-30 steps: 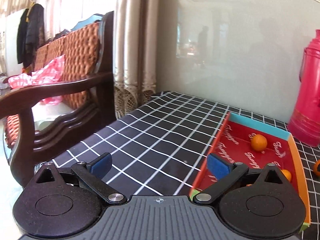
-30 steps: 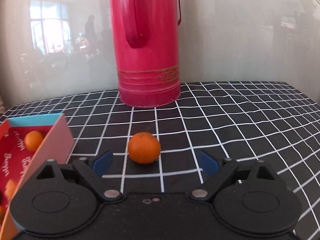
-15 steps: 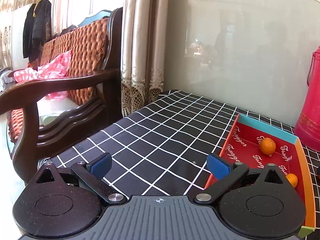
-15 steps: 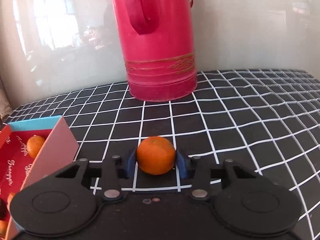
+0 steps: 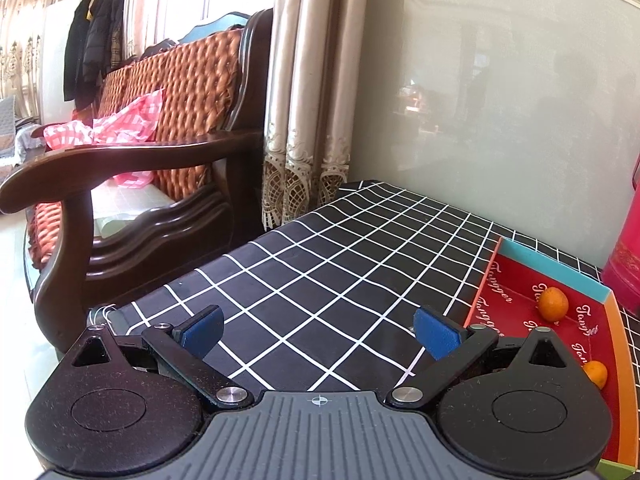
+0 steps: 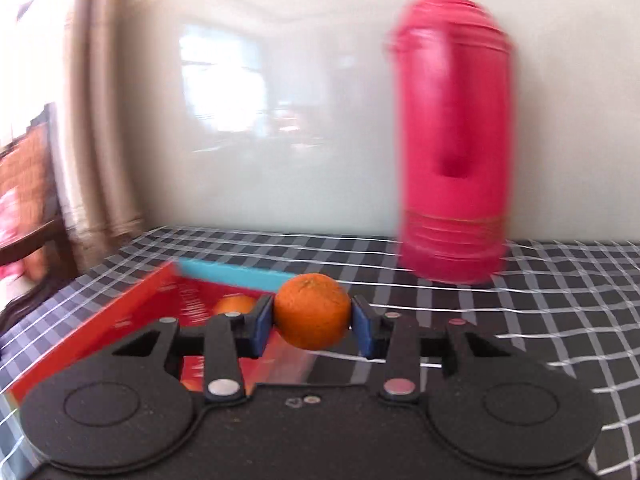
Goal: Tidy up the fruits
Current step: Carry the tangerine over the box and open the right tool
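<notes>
My right gripper [image 6: 312, 326] is shut on an orange tangerine [image 6: 312, 310] and holds it above the near right edge of the red cardboard box [image 6: 132, 320]. Another tangerine [image 6: 234, 305] lies inside the box behind my left pad. The right wrist view is motion-blurred. My left gripper [image 5: 318, 330] is open and empty over the black checked tablecloth [image 5: 340, 264], left of the box [image 5: 560, 320]. In that view two tangerines lie in the box, one at the back [image 5: 553, 304] and one near the right wall [image 5: 596, 374].
A tall red thermos [image 6: 454, 152] stands at the back of the table against the pale wall, right of the box; its edge shows in the left wrist view [image 5: 626, 264]. A wooden armchair [image 5: 132, 184] and curtains [image 5: 308, 92] stand left of the table's edge.
My right gripper closed on the tangerine, lifted it off the cloth and swung left toward the box. My left gripper drifted left and back, staying open.
</notes>
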Motion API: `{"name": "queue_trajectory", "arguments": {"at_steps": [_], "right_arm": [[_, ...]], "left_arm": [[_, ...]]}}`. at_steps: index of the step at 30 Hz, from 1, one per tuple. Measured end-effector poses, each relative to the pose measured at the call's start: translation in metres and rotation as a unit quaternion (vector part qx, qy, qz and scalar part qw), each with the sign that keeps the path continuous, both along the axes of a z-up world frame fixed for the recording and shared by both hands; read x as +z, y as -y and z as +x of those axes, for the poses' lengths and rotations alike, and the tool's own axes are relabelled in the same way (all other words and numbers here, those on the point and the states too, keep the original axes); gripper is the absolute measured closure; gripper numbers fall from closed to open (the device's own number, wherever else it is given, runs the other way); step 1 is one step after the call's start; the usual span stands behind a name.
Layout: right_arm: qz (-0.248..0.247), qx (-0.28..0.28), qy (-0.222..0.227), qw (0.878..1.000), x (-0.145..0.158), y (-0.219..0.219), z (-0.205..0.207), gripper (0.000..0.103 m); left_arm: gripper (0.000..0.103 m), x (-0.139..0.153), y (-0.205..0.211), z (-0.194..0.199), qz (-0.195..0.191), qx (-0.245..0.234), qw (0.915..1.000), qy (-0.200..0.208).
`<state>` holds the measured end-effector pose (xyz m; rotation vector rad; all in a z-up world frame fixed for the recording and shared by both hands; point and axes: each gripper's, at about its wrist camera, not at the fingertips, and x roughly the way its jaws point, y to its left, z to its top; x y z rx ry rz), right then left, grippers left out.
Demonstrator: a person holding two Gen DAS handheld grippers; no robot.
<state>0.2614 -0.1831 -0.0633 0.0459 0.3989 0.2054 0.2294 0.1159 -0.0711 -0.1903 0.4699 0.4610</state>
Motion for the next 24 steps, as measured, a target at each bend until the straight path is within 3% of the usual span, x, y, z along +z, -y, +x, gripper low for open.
{"name": "queue_trajectory", "arguments": {"at_steps": [5,10,11,13,15,19,21,24], "right_arm": [[-0.029,0.073,-0.011,0.997,-0.005,-0.037,-0.007,0.069],[-0.058,0.093,-0.017,0.994,-0.006,-0.060,-0.007,0.066],[-0.062,0.091,-0.012,0.994,-0.006,-0.060,-0.008,0.063],[-0.066,0.080,0.006,0.995,-0.002,-0.058,-0.014,0.041],[-0.072,0.063,0.033,0.995,0.003,-0.056,-0.020,0.029],[-0.080,0.031,0.055,0.995,0.010,-0.040,-0.026,0.022],[-0.082,0.011,0.052,0.995,0.011,-0.028,-0.027,0.021],[-0.083,-0.034,0.044,0.995,0.010,-0.001,-0.028,0.012]], "left_arm": [[0.003,-0.001,-0.005,-0.003,0.007,0.005,1.0000,-0.002],[0.003,-0.002,-0.017,-0.004,0.003,0.020,0.9998,-0.005],[0.002,-0.003,-0.019,-0.005,0.001,0.022,0.9998,-0.005],[0.002,-0.003,-0.023,-0.005,-0.001,0.027,0.9996,-0.005],[0.003,-0.004,-0.026,-0.005,-0.005,0.029,0.9996,-0.005],[0.003,-0.004,-0.025,-0.003,-0.010,0.026,0.9996,-0.004],[0.003,-0.004,-0.022,-0.002,-0.008,0.022,0.9997,-0.004],[0.002,-0.003,-0.016,0.000,-0.006,0.015,0.9999,-0.003]]}}
